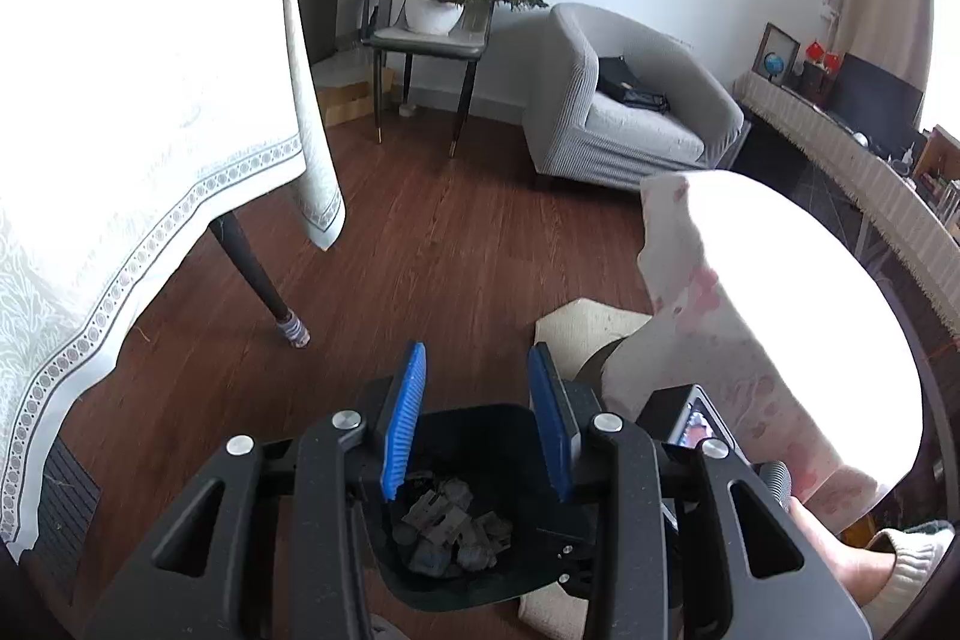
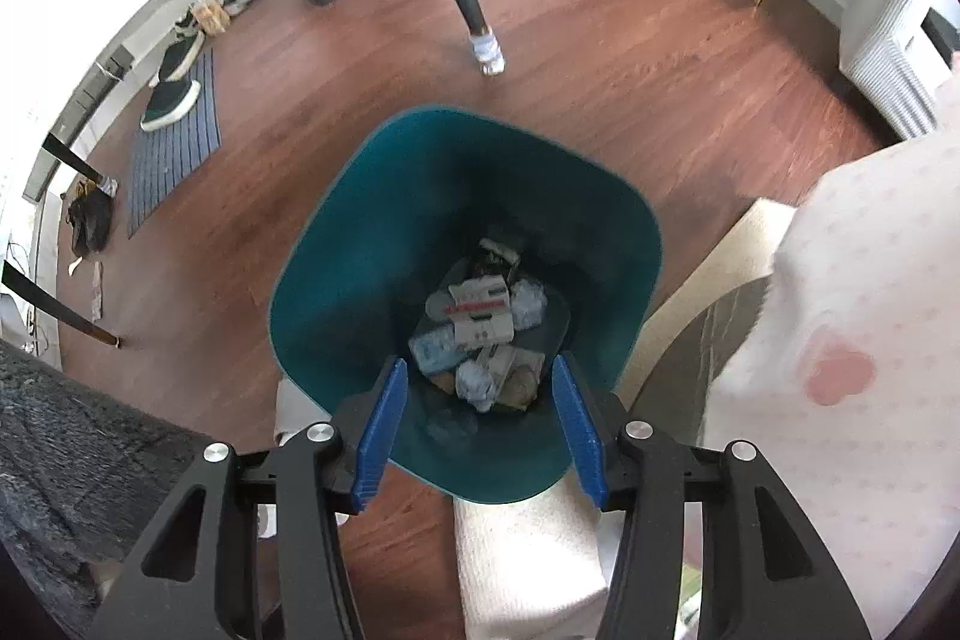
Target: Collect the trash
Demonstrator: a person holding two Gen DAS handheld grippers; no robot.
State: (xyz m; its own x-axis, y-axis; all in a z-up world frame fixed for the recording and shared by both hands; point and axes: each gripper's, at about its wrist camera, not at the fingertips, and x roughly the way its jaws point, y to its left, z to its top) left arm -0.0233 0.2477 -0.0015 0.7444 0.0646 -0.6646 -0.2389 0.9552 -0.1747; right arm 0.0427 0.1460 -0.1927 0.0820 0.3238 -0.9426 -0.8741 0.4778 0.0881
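A teal waste bin [image 2: 354, 244] stands on the wooden floor, and both grippers hang over its mouth. Inside it lies crumpled paper, small cartons and wrappers [image 2: 480, 316]. My right gripper [image 2: 480, 364] points steeply down into the bin, open, with nothing between its blue pads. In the left wrist view the bin [image 1: 474, 430] looks dark, with the trash [image 1: 450, 526] at its bottom. My left gripper [image 1: 478, 358] is open above it and holds nothing. A white sleeve with pink spots [image 1: 750, 310] crosses the right side.
A table under a white cloth [image 1: 150, 100] stands at the left, its dark leg [image 1: 258, 274] close to the bin. A grey armchair [image 1: 630, 112] and a chair bearing a potted plant [image 1: 438, 10] stand farther back. A cream cushion [image 2: 528, 562] touches the bin. Shoes lie on a striped mat [image 2: 174, 148].
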